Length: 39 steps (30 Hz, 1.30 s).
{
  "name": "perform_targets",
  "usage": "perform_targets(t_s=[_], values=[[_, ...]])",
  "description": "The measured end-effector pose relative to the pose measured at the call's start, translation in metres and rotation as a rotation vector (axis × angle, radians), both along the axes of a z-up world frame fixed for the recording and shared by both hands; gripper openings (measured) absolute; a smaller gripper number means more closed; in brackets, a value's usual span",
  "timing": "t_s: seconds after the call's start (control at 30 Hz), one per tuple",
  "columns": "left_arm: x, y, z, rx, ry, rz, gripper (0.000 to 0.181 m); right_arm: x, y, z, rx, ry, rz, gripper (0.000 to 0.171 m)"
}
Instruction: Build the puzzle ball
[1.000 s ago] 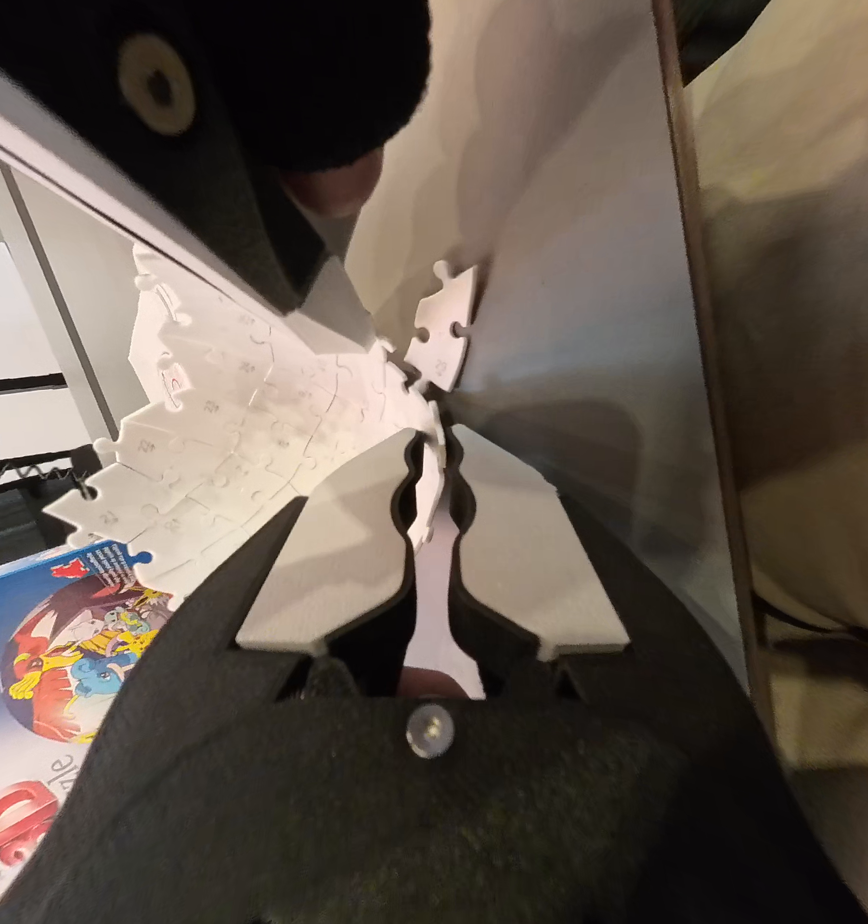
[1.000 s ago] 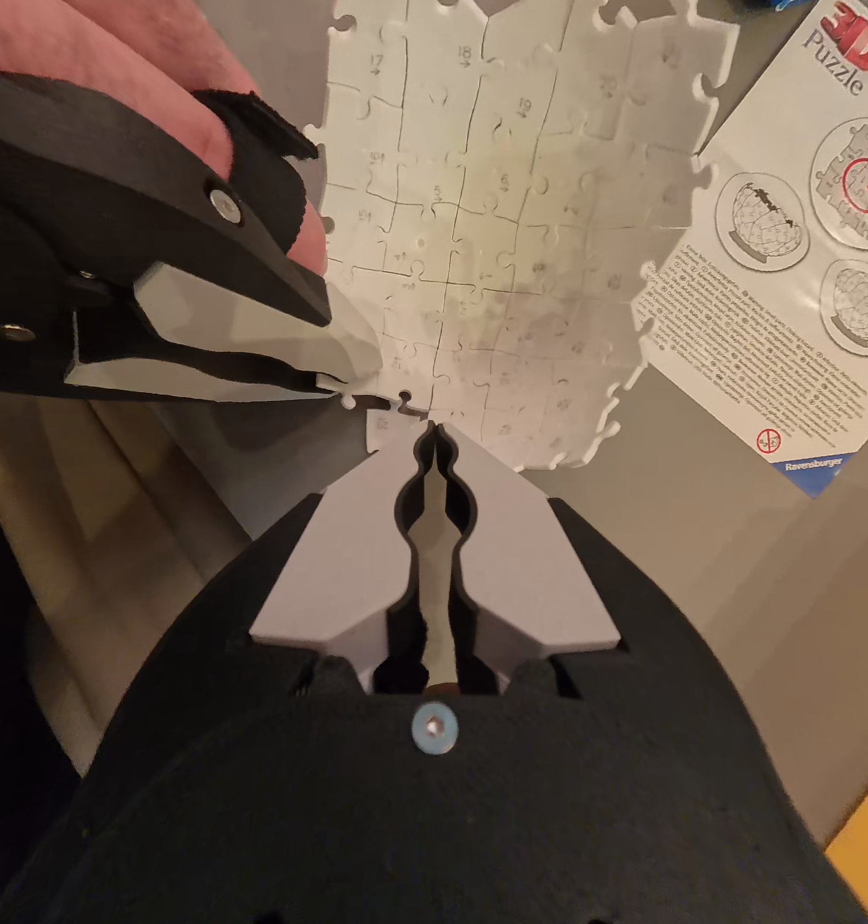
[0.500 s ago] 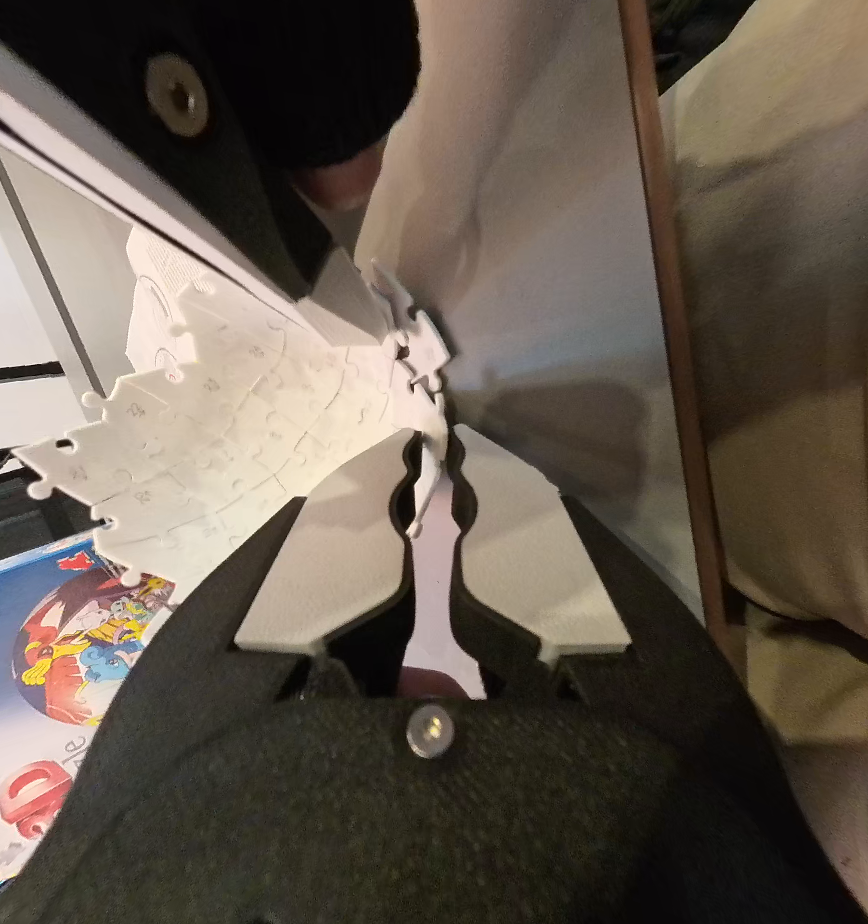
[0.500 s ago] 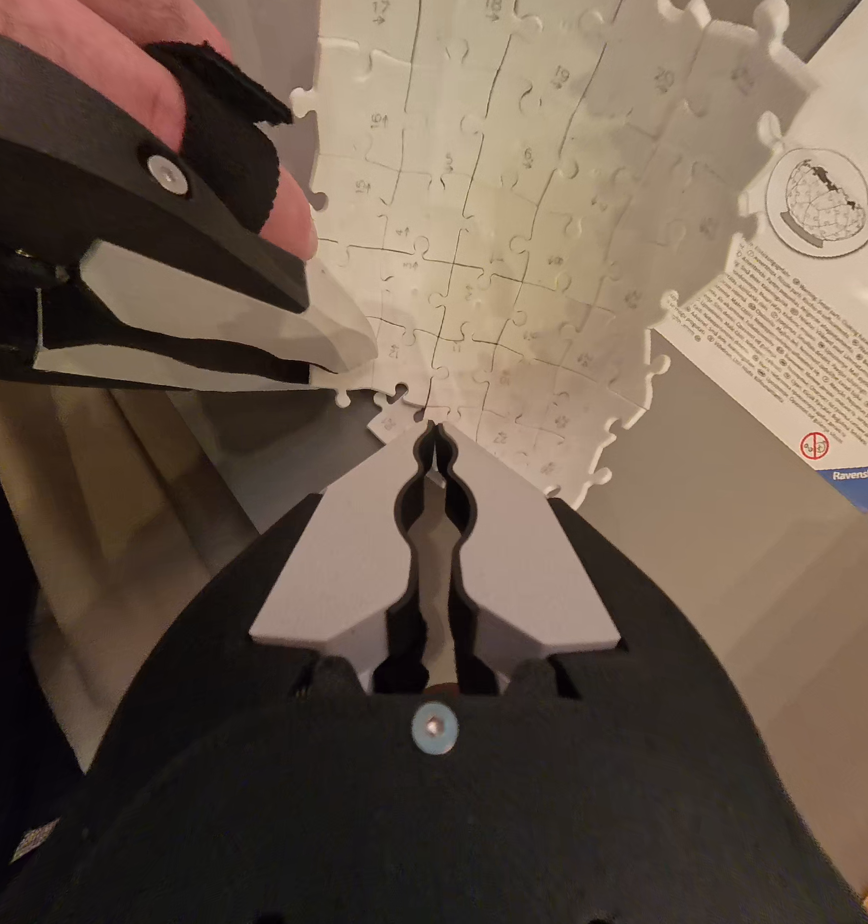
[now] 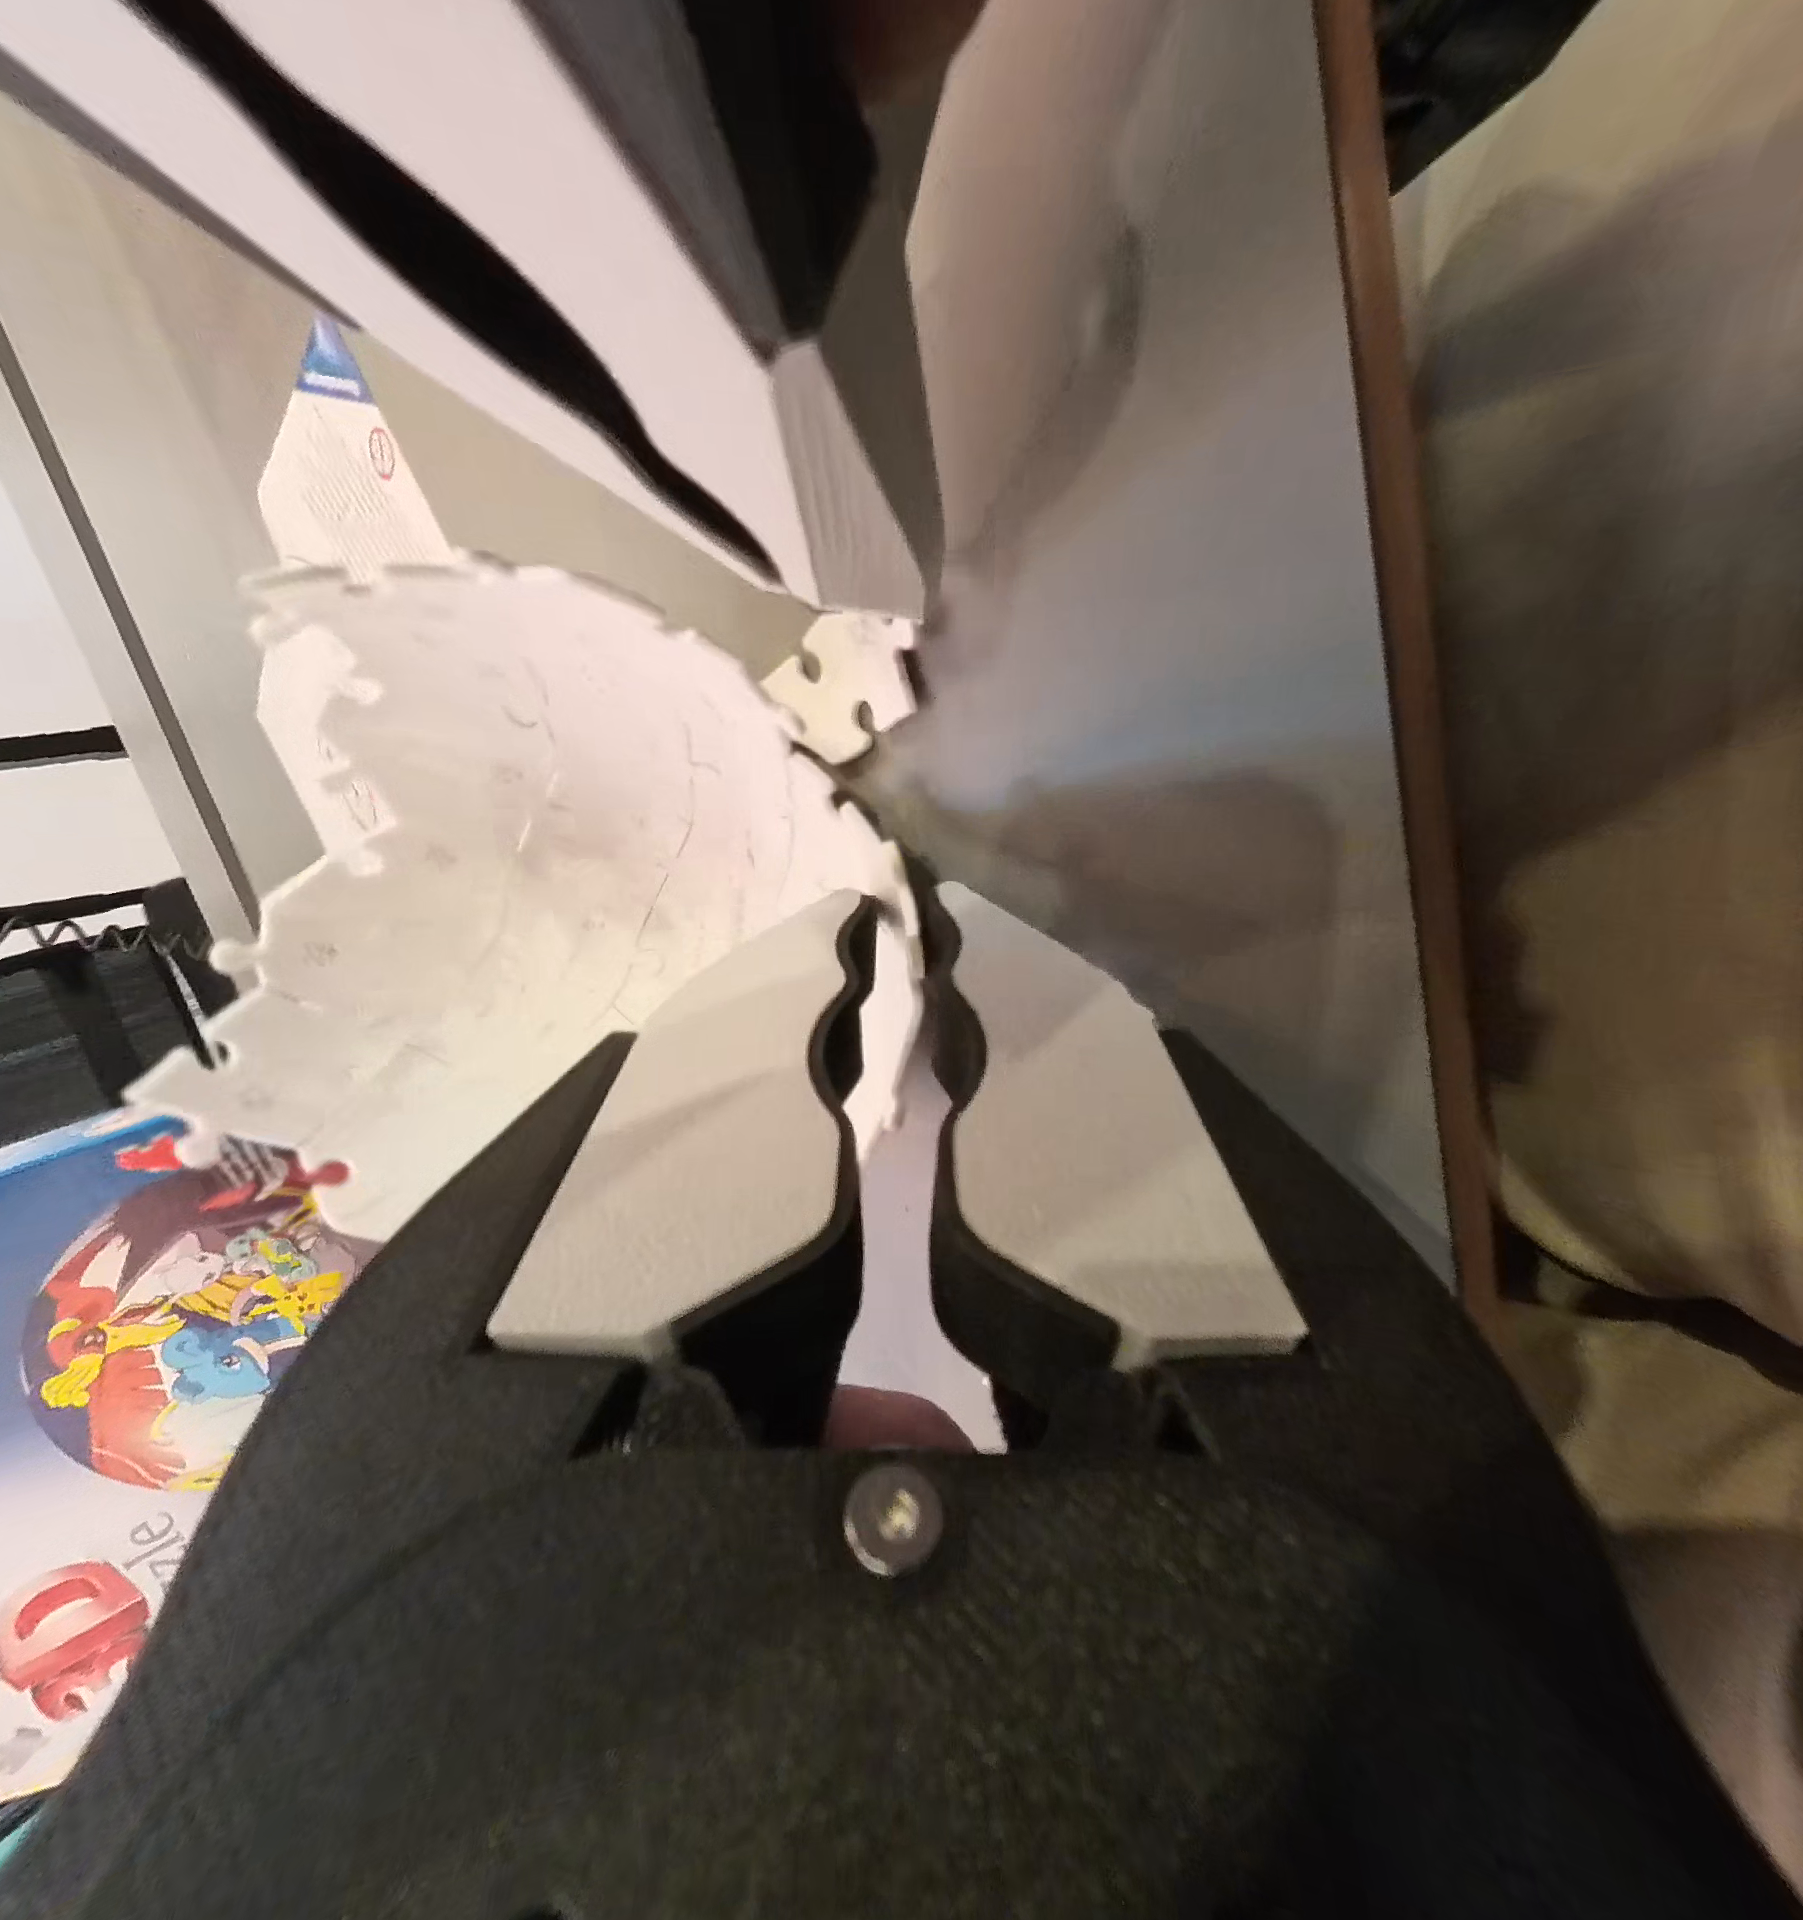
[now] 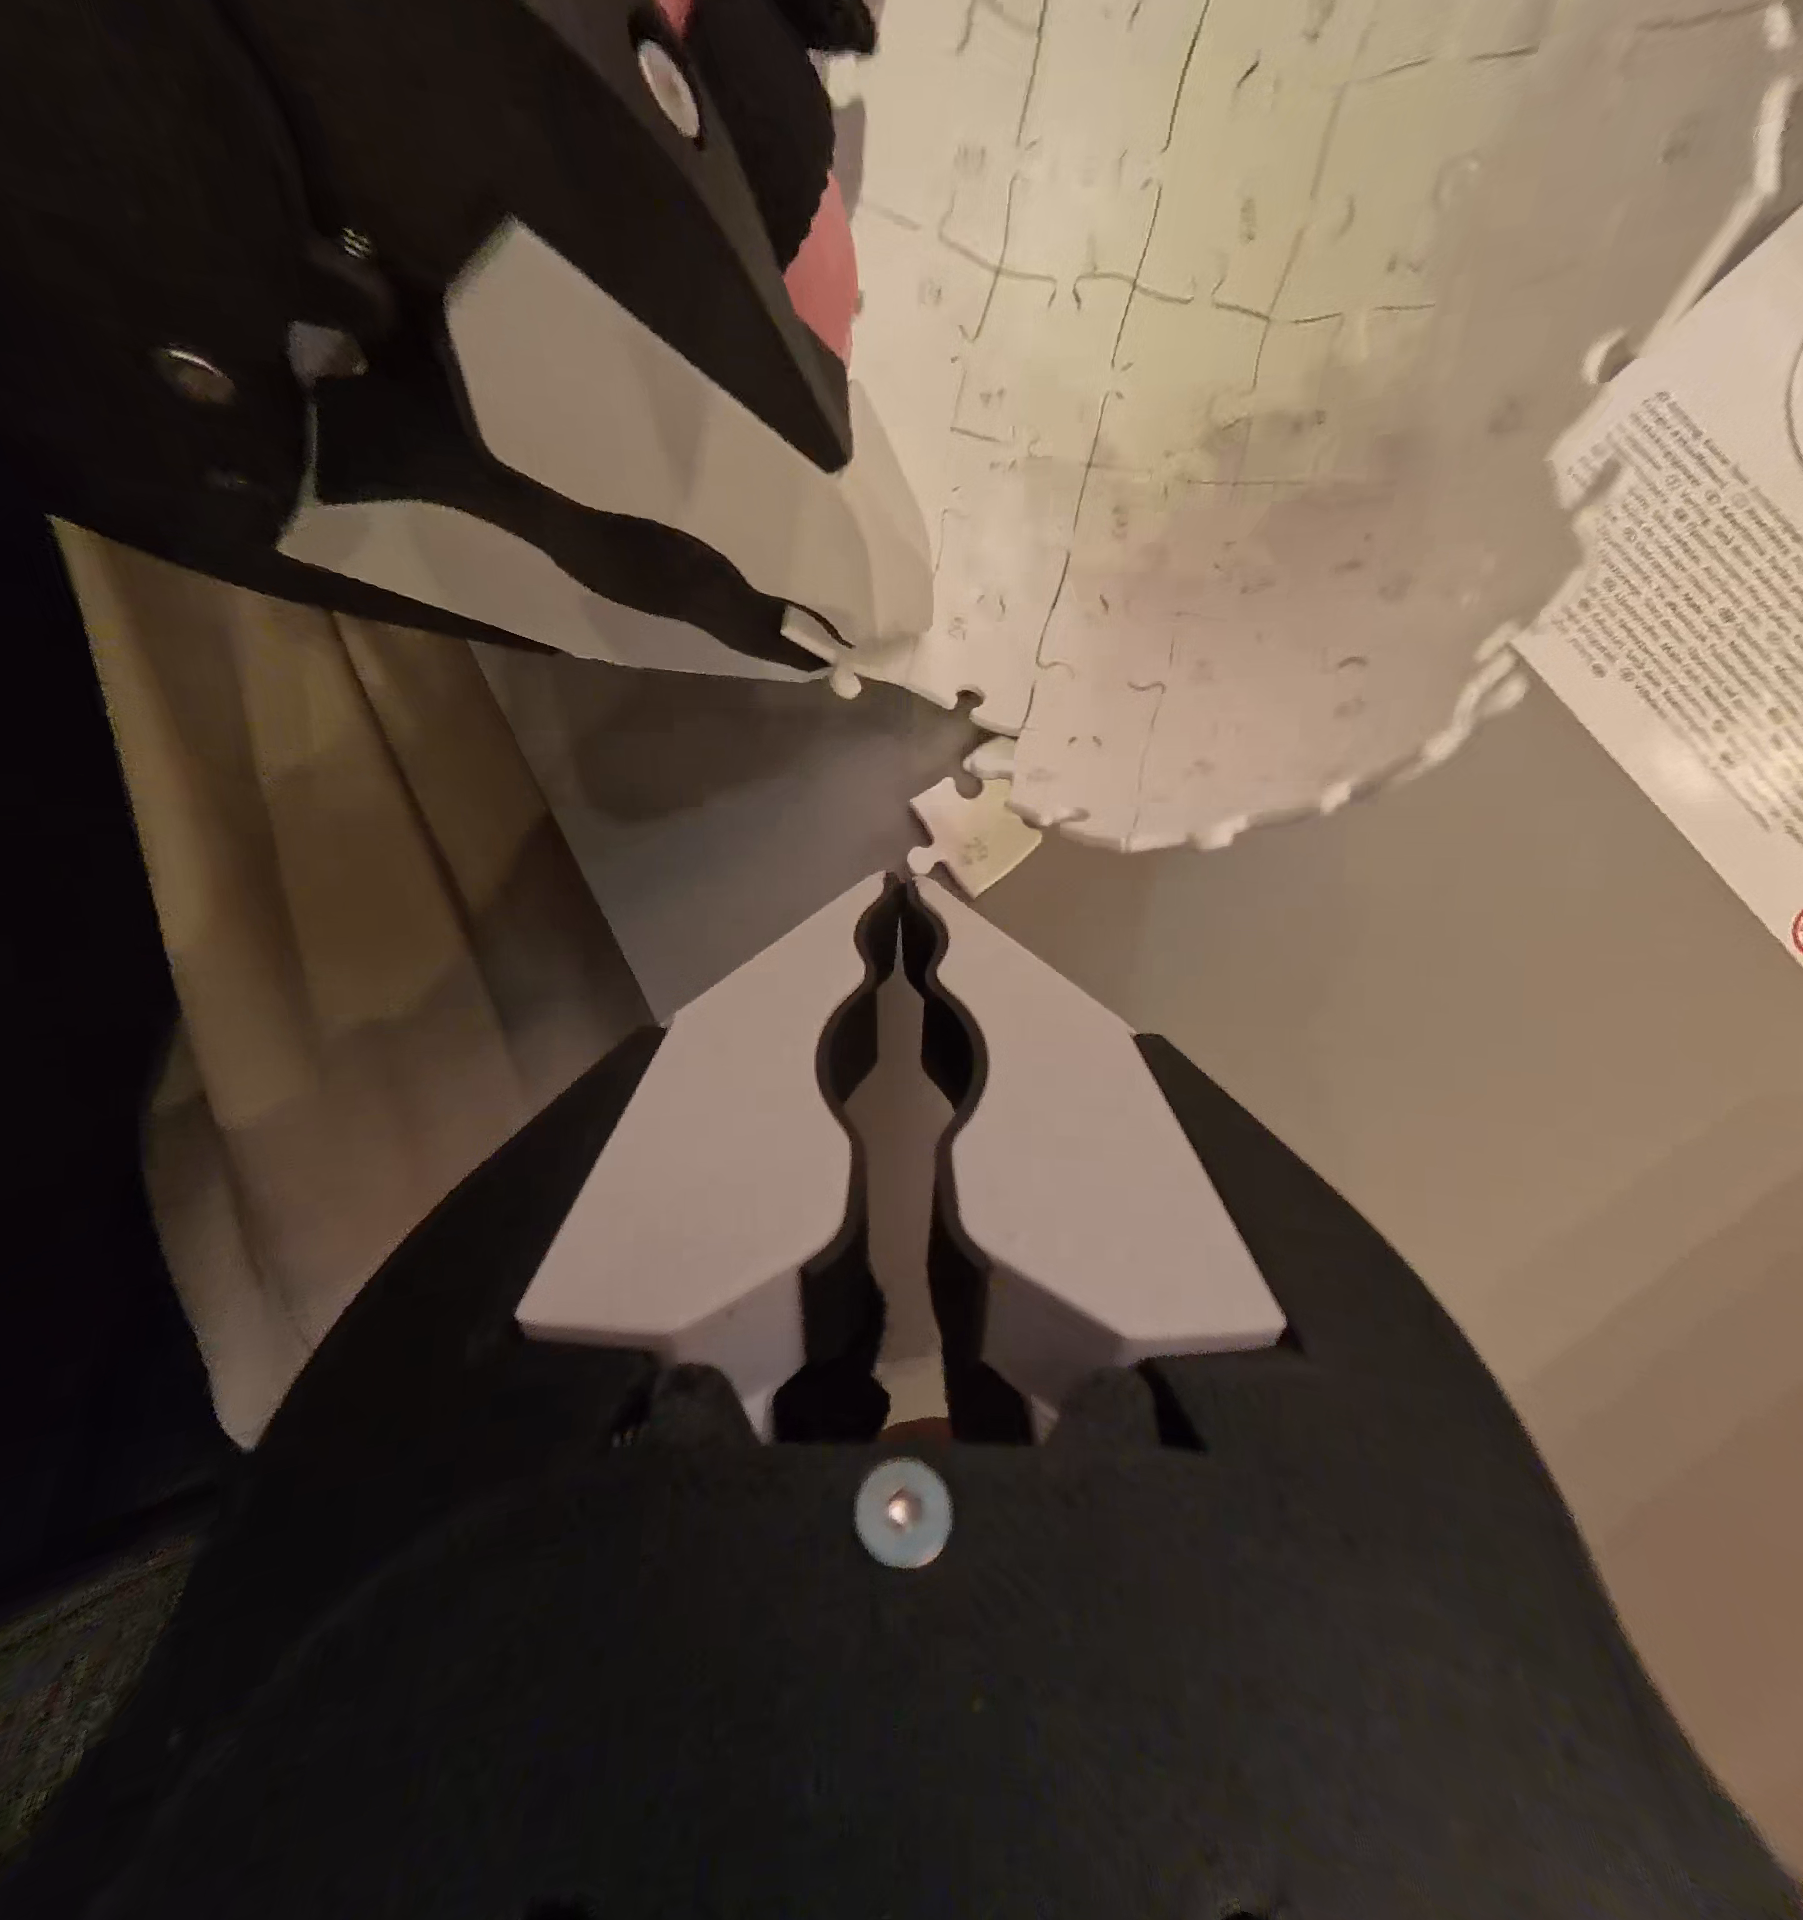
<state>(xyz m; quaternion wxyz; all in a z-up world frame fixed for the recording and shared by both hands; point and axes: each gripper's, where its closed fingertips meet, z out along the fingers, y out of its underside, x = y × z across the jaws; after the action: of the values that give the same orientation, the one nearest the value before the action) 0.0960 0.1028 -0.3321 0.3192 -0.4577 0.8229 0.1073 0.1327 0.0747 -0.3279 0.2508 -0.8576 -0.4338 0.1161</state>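
The partly built puzzle ball (image 5: 523, 810) is a curved white shell of joined pieces, seen from its inner side in the right wrist view (image 6: 1240, 468). My left gripper (image 5: 902, 904) is shut on the shell's rim and holds it above the grey table; it also shows in the right wrist view (image 6: 803, 634). My right gripper (image 6: 899, 883) is shut on the edge of a single white puzzle piece (image 6: 975, 831). The piece touches the shell's rim close to the left gripper's grip. In the left wrist view the right gripper (image 5: 866, 592) comes in from above with the piece (image 5: 855, 675).
A printed instruction leaflet (image 6: 1707, 582) lies on the grey table (image 6: 1396, 1039) to the right of the shell. The blue puzzle box (image 5: 128, 1351) lies to the left. The table's brown edge (image 5: 1396, 623) and a person's beige trousers (image 5: 1655, 727) are close by. Spacing between my two grippers at the tips: around 5 cm.
The shell has swung nearer to the right wrist camera and tilted. The right gripper has brought the single piece along the rim, closer to the left gripper's grip. Both stay shut.
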Motion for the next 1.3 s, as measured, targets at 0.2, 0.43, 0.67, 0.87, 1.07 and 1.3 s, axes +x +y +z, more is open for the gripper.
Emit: perform_targets(t_s=[0.2,0.43,0.67,0.87,1.07,1.3], values=[[0.001,0.0,0.0,-0.002,-0.001,0.011,0.008,-0.009,0.006,-0.006,-0.007,0.017,-0.003,0.0],[0.001,0.0,0.0,-0.002,0.0,0.02,0.008,-0.021,0.007,-0.002,0.002,0.083,0.001,0.0],[0.004,0.001,0.0,0.002,0.0,0.032,0.008,-0.003,0.012,-0.002,0.047,0.009,-0.032,0.0],[0.004,0.001,0.0,0.018,0.009,0.051,0.008,0.003,0.016,0.0,0.078,0.0,-0.029,0.0],[0.002,0.003,-0.001,0.027,0.026,0.081,0.008,0.002,0.018,-0.005,0.072,-0.019,-0.02,0.0],[0.003,0.004,-0.001,0.05,0.042,0.083,0.007,0.001,0.017,-0.005,0.044,-0.007,-0.105,0.0]])
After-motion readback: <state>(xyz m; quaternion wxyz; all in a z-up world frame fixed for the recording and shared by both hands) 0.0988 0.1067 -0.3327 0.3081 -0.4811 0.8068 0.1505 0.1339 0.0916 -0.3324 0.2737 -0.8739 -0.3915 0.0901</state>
